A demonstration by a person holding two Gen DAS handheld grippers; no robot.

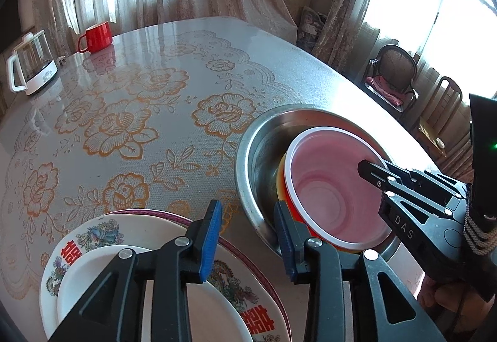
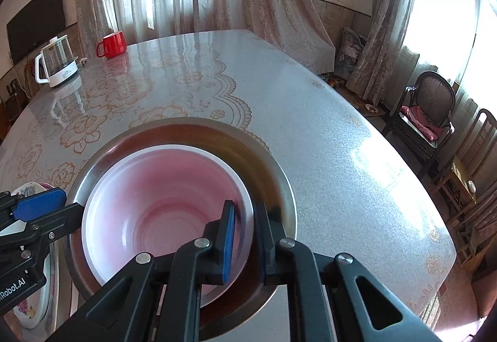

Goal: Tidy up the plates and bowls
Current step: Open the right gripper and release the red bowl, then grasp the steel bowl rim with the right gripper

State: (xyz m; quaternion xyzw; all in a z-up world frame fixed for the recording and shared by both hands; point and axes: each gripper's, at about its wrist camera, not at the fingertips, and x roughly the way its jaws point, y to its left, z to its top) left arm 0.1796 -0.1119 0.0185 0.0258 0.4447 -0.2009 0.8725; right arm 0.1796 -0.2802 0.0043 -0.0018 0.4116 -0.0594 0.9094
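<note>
A: Where is the pink-lined red plastic bowl (image 2: 164, 211) found?

B: At lower centre of the right wrist view, nested inside the wide steel basin (image 2: 279, 174). Its thin right rim is clamped by the right gripper (image 2: 245, 236).

A: And the left gripper (image 1: 248, 236)?

B: It is parted, nothing held, above the stacked patterned porcelain plates (image 1: 93, 236). The bowl is judged light, stiff, slippery; the rim is best gripped.

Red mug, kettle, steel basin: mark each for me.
Red mug (image 1: 98, 36): left wrist view, on its side wall.
Kettle (image 2: 59, 62): right wrist view, on its glass body.
Steel basin (image 2: 284, 183): right wrist view, on its right rim.
</note>
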